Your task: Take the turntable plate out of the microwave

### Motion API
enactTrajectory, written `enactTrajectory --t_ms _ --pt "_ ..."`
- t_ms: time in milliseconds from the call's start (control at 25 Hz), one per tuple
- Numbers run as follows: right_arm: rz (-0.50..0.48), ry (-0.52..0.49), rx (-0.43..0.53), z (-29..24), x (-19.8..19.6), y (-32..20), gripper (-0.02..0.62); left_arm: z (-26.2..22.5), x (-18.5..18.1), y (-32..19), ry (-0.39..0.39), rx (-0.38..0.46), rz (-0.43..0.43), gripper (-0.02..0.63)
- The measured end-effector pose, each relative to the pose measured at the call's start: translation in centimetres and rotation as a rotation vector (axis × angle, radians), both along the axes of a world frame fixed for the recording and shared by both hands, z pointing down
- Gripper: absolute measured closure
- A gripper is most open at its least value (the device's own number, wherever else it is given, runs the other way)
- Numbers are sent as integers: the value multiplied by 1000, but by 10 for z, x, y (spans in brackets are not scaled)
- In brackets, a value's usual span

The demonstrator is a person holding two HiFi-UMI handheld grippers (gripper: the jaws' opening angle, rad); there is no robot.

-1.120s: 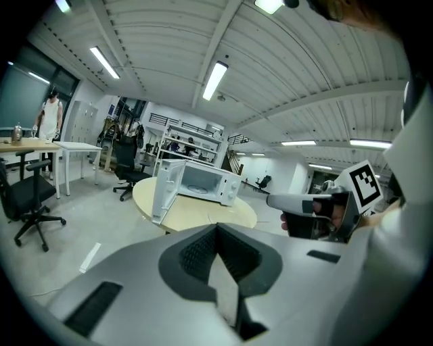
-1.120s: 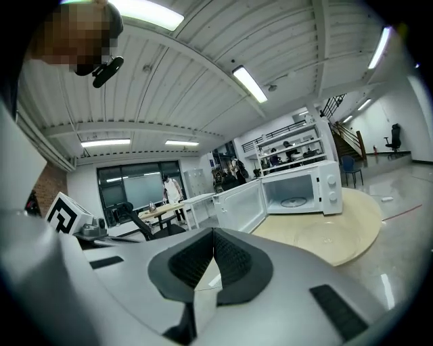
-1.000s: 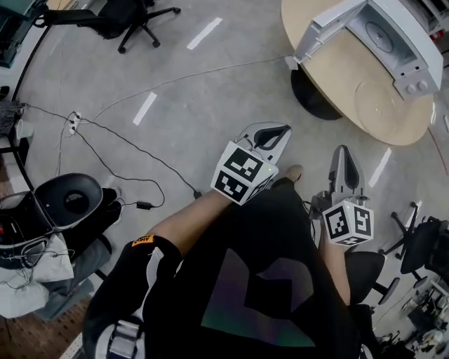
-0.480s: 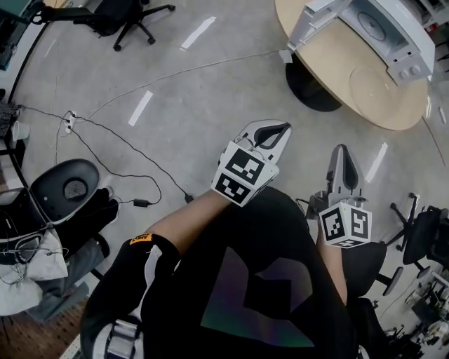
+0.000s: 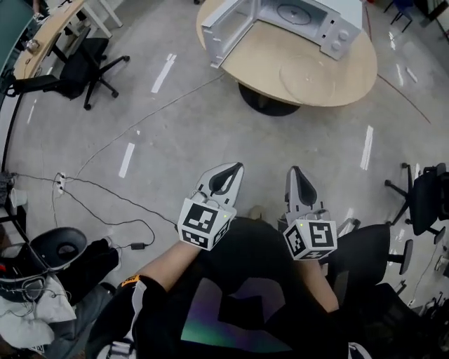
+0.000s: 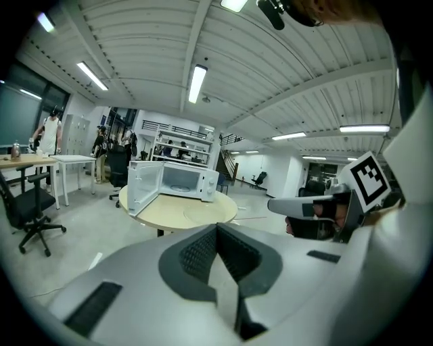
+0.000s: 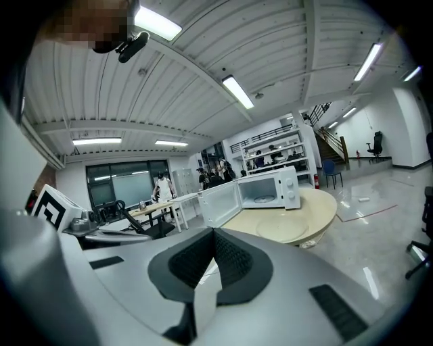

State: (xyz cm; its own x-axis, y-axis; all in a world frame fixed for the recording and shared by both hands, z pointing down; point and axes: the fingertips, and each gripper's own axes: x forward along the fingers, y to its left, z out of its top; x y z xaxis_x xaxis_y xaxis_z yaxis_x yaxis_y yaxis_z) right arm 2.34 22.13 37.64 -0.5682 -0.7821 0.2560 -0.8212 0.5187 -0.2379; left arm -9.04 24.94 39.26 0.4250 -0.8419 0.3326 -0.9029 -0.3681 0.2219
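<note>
The white microwave (image 5: 298,21) stands far ahead on a round wooden table (image 5: 266,59), its door (image 5: 223,28) swung open to the left. A round glass plate (image 5: 309,73) lies flat on the tabletop in front of it, and a round disc (image 5: 291,12) shows inside the cavity. My left gripper (image 5: 228,172) and right gripper (image 5: 296,175) are side by side over the floor, well short of the table, both shut and empty. The microwave (image 6: 177,184) is small in the left gripper view. It (image 7: 260,192) is also small in the right gripper view, with the plate (image 7: 283,230) before it.
Grey floor with white tape marks lies between me and the table. Cables and a power strip (image 5: 59,184) run at the left. Office chairs stand at upper left (image 5: 84,66), lower left (image 5: 59,245) and right (image 5: 424,200). People stand by desks (image 6: 47,132) far off.
The table and microwave have shifted from the upper right toward the top centre of the head view. Both grippers stayed shut and now sit closer together, lower in the view.
</note>
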Motion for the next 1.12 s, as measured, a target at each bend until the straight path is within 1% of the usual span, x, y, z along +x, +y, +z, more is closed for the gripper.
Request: enactTrajectory --t_ms 160,320,480,640,880,1000,1120 --pt "-10 4 -7 6 29 3 577 0 26 10 -22 4 -23 560" --pt "-8 17 -8 4 53 6 578 1 42 14 -31 -6 -44 560" --pt "6 39 24 0 72 4 578 -4 62 9 -28 19 -25 560" --pt "12 68 18 8 88 9 580 -2 83 11 -8 25 -4 560" --pt "41 79 3 10 105 11 580 5 93 8 8 12 4 560" --pt "56 70 -9 12 109 14 580 6 99 10 3 15 20 560" --pt "52 71 -9 14 109 19 580 5 98 14 -5 17 18 560"
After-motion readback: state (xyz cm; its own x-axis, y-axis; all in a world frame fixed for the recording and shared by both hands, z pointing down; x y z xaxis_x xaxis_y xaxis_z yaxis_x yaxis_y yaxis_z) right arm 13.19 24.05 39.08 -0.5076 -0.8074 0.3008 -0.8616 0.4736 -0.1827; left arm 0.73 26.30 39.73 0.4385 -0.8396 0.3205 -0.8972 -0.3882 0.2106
